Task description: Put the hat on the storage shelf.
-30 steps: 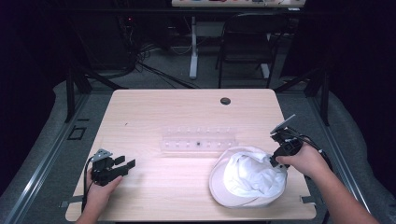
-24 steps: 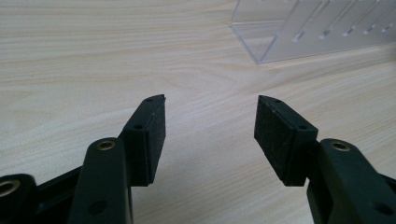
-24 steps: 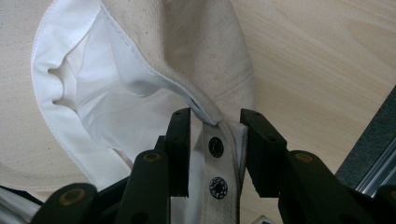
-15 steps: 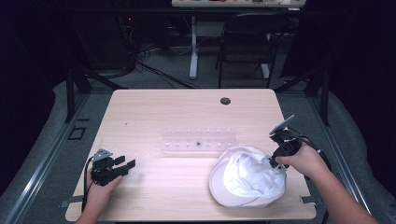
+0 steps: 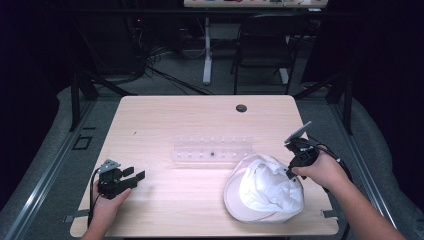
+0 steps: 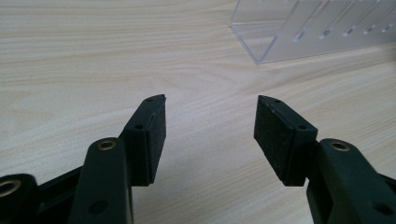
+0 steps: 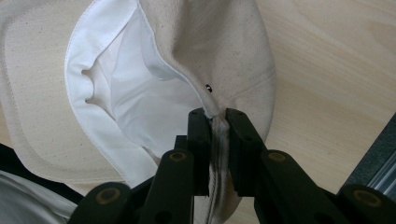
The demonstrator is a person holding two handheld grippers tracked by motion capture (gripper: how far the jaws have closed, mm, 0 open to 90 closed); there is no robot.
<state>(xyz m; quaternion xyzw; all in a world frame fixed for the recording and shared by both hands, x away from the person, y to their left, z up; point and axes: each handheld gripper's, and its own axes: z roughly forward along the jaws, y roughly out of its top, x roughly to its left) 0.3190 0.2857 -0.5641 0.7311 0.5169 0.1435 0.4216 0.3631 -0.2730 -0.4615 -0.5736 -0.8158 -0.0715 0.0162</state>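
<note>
A white fabric hat [image 5: 262, 192] lies upside down on the right front of the wooden table [image 5: 200, 120], its pale lining [image 7: 130, 93] facing up. My right gripper [image 5: 290, 172] sits at the hat's right edge; its jaws have just been closing and now pinch the brim [image 7: 215, 121] between the pads. My left gripper [image 5: 134, 176] rests low at the table's left front, jaws open with nothing but bare wood between the pads [image 6: 280, 135].
A clear plastic rack [image 5: 212, 150] with a row of slots lies across the table's middle, its near corner [image 6: 280, 32] ahead of the left gripper. A round cable hole [image 5: 241, 108] sits near the far edge. A chair [image 5: 262, 45] stands beyond the table.
The right gripper's jaws have closed onto the hat's brim at its right edge. The left hand has kept still.
</note>
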